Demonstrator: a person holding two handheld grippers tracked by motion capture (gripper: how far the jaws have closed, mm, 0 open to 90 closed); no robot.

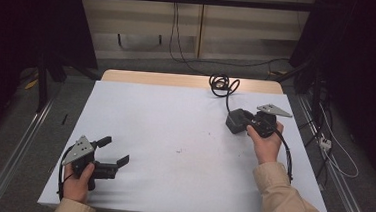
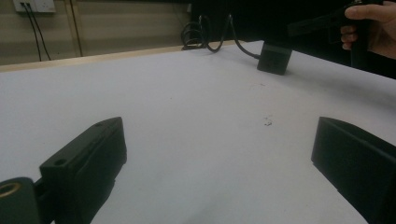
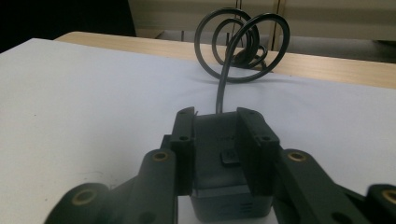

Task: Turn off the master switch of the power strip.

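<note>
The white table top (image 1: 174,135) lies bare across its middle and left, open to a gripper from any side; the only obstacles sit toward the far right: a black power adapter (image 1: 236,122) standing on the surface between the jaws of the right gripper (image 1: 242,121), and its coiled cable (image 1: 223,84) looped upright at the far edge; the left gripper (image 1: 115,151) rests near the front left corner, well apart from them

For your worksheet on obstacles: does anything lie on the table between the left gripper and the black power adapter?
Nothing visible does. Bare white table separates the open left gripper from the power adapter, which sits between the right gripper's jaws.
</note>
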